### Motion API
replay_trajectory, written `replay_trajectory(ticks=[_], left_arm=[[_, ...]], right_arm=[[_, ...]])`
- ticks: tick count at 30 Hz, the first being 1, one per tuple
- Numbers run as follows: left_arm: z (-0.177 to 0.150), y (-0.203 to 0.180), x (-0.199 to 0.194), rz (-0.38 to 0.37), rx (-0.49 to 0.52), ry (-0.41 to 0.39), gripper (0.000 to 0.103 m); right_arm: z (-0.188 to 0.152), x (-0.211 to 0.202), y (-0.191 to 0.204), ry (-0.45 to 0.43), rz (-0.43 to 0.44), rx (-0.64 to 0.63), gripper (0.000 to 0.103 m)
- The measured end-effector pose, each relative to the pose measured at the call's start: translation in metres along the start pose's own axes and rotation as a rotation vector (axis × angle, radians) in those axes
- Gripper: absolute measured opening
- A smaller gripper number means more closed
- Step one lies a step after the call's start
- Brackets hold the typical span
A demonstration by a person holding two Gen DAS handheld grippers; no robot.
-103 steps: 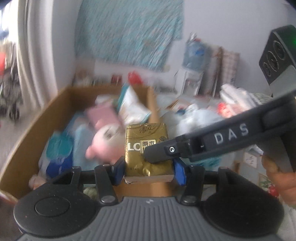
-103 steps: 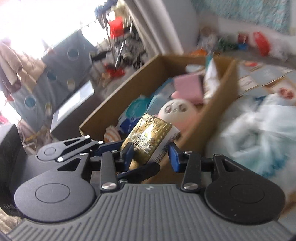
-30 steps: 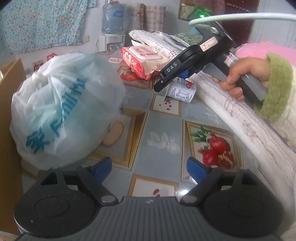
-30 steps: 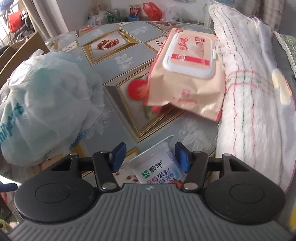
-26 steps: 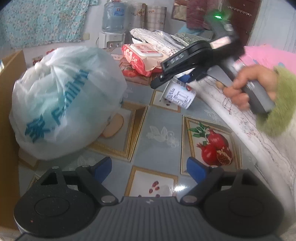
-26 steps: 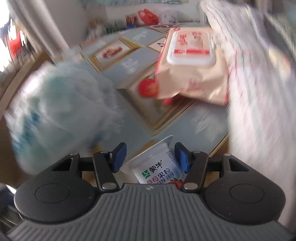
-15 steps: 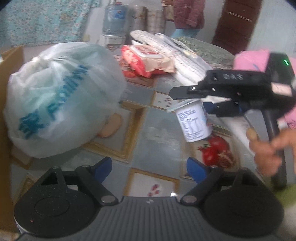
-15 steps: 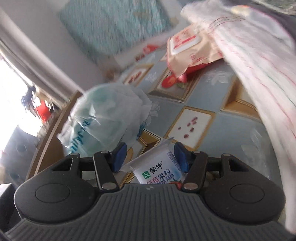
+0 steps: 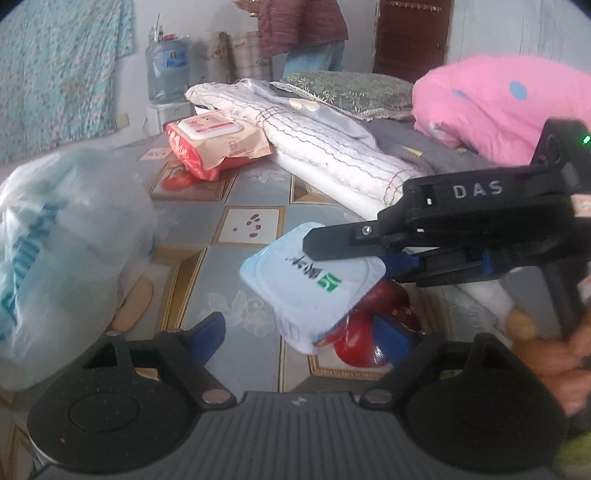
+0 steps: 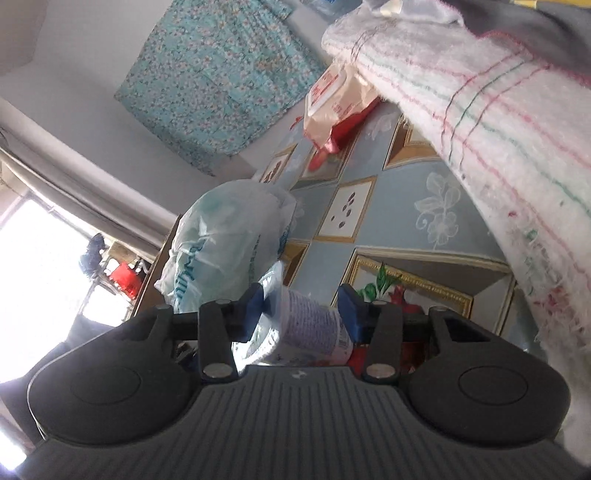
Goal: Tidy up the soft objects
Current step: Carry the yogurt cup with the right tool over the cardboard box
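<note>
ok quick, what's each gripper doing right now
Left gripper: open, holding nothing.
Right gripper: shut on the yogurt cup, held above the table.

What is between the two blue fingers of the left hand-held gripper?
In the left wrist view, the yogurt cup, gripped by the right hand-held gripper, hangs between the open left hand-held gripper's fingers, untouched by them.

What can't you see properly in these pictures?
- Yogurt cup: in the left wrist view the right gripper covers part of its lid; the label print is too blurry to read.
- Plastic bag: knotted and cloudy, contents hidden; cut off by the left edge.
- Person at the back: head cut off by the top edge.
- Wet wipes pack: partly under the folded towel.
</note>
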State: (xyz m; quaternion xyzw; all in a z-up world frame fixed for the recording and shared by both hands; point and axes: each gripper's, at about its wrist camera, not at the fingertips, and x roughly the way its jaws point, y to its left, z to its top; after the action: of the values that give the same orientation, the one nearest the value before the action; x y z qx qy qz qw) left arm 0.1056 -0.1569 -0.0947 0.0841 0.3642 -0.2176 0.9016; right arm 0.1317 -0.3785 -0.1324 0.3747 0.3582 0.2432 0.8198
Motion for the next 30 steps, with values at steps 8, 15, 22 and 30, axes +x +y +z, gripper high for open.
replay_trajectory(ticks=[8,15,22,30], left_arm=[[0.009,-0.004,0.014,0.032,-0.012,-0.001,0.069],[0.009,-0.001,0.010,-0.009,-0.056,-0.005,0.055],[0.004,0.015,-0.011,-0.054,-0.097,-0.065,0.052],[-0.003,0.036,-0.029,-0.058,-0.142,-0.099,0.052]], right_arm=[[0.001,0.001,-0.008,0.021,0.057,0.031,0.035],[-0.001,0.005,0.011,0.063,0.046,-0.008,0.033],[-0.003,0.010,0.044,0.081,0.002,-0.072,0.033],[-0.008,0.022,0.069,0.104,0.000,-0.107,0.033]])
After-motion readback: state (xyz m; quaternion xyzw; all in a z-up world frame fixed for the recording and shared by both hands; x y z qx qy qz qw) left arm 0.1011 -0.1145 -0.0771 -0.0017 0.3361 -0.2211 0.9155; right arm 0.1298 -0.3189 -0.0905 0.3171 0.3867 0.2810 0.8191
